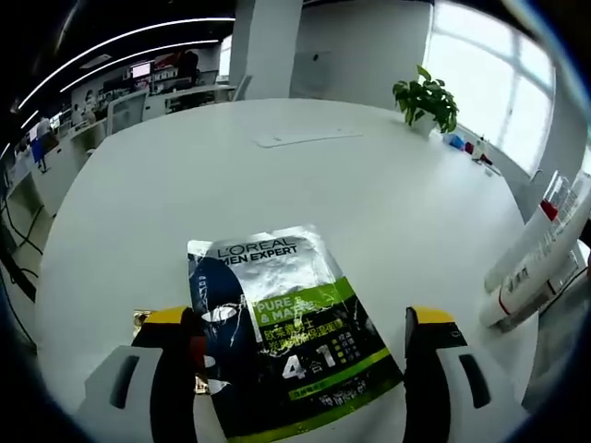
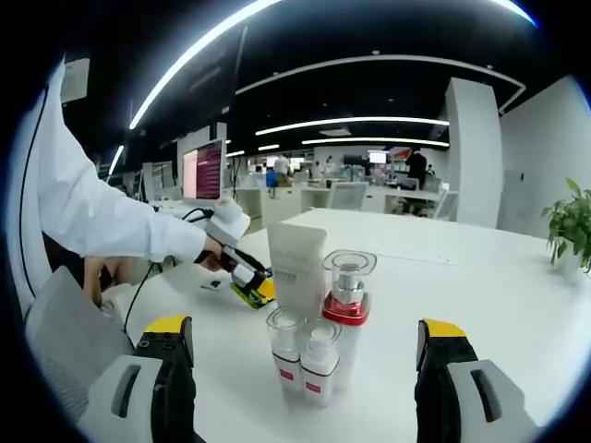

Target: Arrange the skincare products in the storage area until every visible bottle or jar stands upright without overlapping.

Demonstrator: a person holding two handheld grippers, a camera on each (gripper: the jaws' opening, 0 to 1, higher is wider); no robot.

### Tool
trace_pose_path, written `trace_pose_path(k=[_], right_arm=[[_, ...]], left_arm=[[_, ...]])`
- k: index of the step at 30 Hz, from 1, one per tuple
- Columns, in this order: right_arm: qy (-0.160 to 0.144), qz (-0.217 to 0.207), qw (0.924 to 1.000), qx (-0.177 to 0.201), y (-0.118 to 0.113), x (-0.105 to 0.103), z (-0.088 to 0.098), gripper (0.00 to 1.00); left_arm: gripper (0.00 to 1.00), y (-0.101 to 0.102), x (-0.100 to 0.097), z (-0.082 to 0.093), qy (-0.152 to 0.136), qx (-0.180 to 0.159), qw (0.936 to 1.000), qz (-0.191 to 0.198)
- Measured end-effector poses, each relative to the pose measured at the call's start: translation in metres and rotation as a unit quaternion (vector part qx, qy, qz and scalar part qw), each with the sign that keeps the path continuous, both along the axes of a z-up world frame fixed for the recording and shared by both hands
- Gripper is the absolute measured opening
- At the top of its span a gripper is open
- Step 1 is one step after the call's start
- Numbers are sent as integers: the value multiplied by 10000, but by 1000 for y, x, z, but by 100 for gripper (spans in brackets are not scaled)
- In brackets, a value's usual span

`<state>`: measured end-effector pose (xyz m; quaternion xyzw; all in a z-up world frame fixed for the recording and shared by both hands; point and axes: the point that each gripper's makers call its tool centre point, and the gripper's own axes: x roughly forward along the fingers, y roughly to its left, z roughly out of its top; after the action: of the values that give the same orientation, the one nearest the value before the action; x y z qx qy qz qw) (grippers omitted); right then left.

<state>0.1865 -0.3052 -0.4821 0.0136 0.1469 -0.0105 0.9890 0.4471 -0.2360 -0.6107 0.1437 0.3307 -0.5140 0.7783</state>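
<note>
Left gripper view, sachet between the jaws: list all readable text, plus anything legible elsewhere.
"L'OREAL MEN EXPERT": top of the sachet.
"PURE & MA…": its green band, cut off.
"4" and "1": lower front.
Other small print on the sachet: unreadable.
White tubes: labels blurred.
Bottles: print unreadable.

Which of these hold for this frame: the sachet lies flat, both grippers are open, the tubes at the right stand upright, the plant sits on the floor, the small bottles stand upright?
1. The L'Oreal sachet lies flat on the white table. True.
2. The left gripper and the right gripper are both open. True.
3. The white tubes in the left gripper view stand upright. False: they lie on their sides.
4. The potted plant sits on the floor. False: it stands on the table's far edge.
5. The two small clear-capped bottles stand upright. True.
</note>
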Motion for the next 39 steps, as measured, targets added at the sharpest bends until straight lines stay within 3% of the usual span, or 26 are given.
trace_pose_path(k=[8,14,39], right_arm=[[-2,-41,10000,18,-2,-1,0,100],[3,-70,10000,22,-3,-1,-1,100],[52,-5,10000,-30,0,-1,-1,99]], left_arm=[[85,0,0,-4,-253,293,9992,-135],[78,3,1,-4,-369,441,9982,-153],[65,-2,1,-7,-421,495,9974,-324]])
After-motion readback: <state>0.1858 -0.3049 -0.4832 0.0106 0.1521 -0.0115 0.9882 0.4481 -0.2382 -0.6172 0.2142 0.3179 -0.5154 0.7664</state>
